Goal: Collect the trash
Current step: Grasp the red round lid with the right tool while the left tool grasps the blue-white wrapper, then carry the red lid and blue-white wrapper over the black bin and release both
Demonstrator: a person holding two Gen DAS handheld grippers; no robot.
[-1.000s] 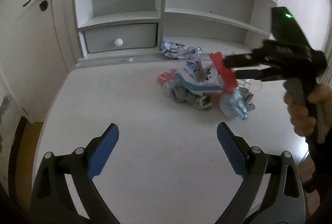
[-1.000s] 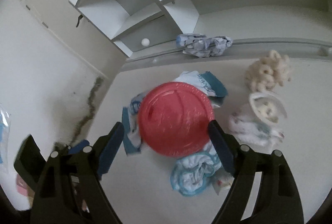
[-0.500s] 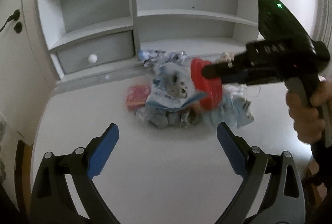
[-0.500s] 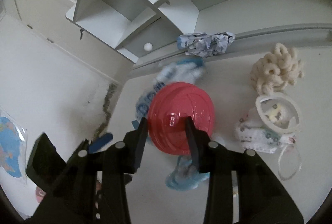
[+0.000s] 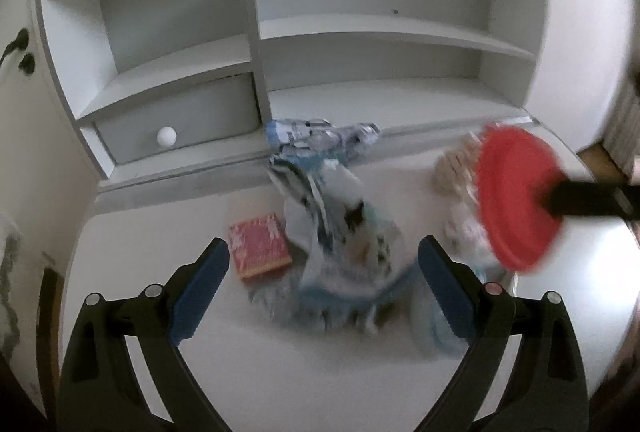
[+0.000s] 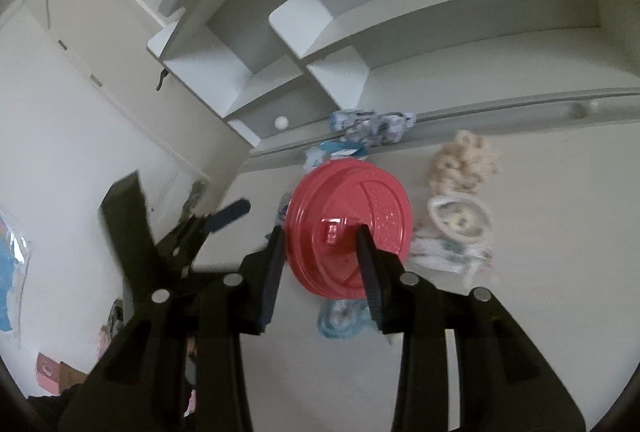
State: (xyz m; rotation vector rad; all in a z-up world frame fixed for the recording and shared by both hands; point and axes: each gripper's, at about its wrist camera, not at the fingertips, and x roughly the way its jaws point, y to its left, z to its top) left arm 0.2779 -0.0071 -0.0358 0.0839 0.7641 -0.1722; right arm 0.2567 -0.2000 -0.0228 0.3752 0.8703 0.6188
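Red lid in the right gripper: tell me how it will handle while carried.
The red lid looks like thin moulded plastic, so probably light and slightly flexible. The right gripper pinches only its small raised tab, so it may swivel. Its glossy surface could slip.

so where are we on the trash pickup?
Early. Nothing looks collected yet, and no bin is in view. In hand: the right gripper is shut on the red lid, lifted off the desk. The left gripper is open over the wrapper pile. Left: red box, crumpled paper, cereal rings.
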